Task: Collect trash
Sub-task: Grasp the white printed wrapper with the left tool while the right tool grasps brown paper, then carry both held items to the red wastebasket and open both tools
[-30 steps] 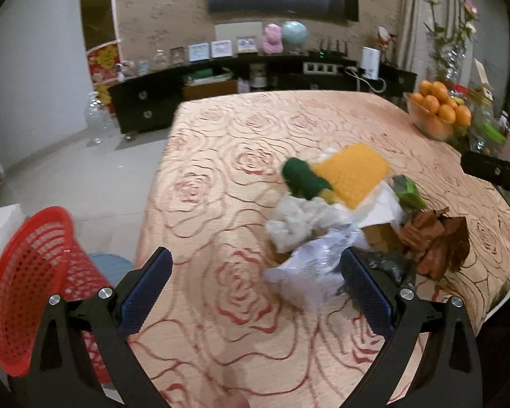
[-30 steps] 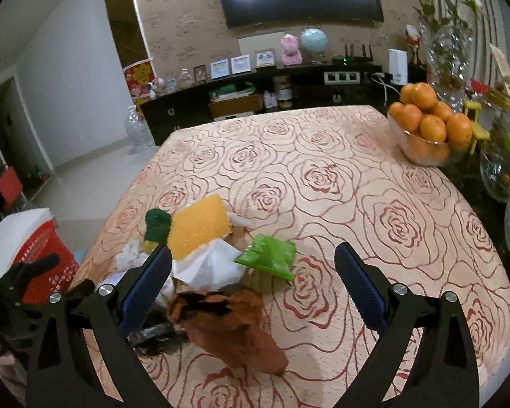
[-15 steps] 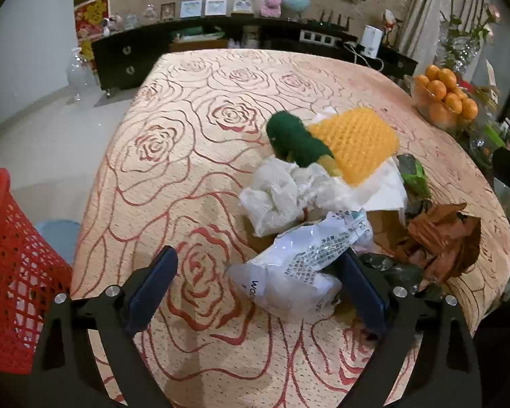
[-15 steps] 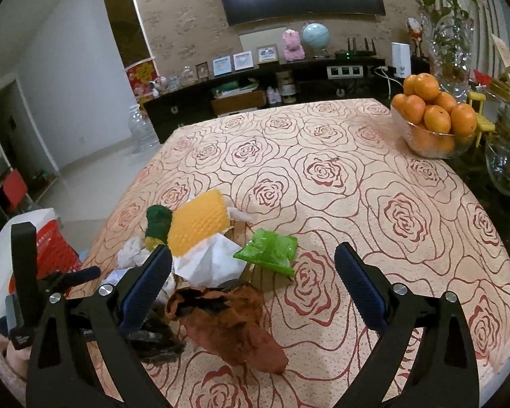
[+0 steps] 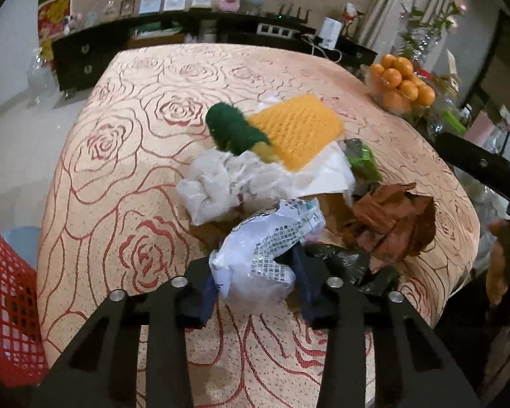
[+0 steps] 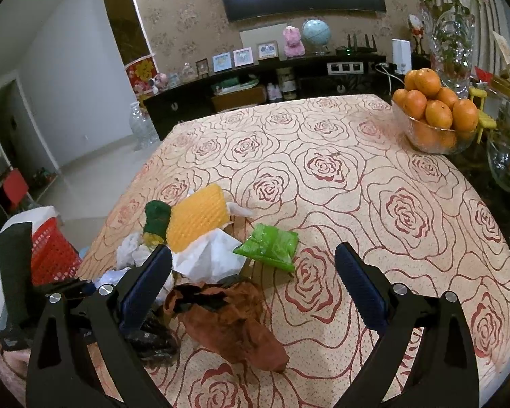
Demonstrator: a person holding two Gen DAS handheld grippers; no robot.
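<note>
A heap of trash lies on the rose-patterned tablecloth. My left gripper is shut on a crumpled white printed plastic bag at the heap's near edge. Behind it lie a crumpled white tissue, a green fuzzy lump, a yellow foam mesh, a green wrapper, brown paper and black plastic. My right gripper is open and empty, held above the brown paper and near the green wrapper. The red basket stands left of the table.
A glass bowl of oranges stands at the table's far right, with glass vases and jars beyond it. A dark sideboard with frames and a globe runs along the back wall. The red basket also shows in the right wrist view.
My left gripper has moved forward to the heap and closed on the white plastic bag. My right gripper has stayed open and barely shifted.
</note>
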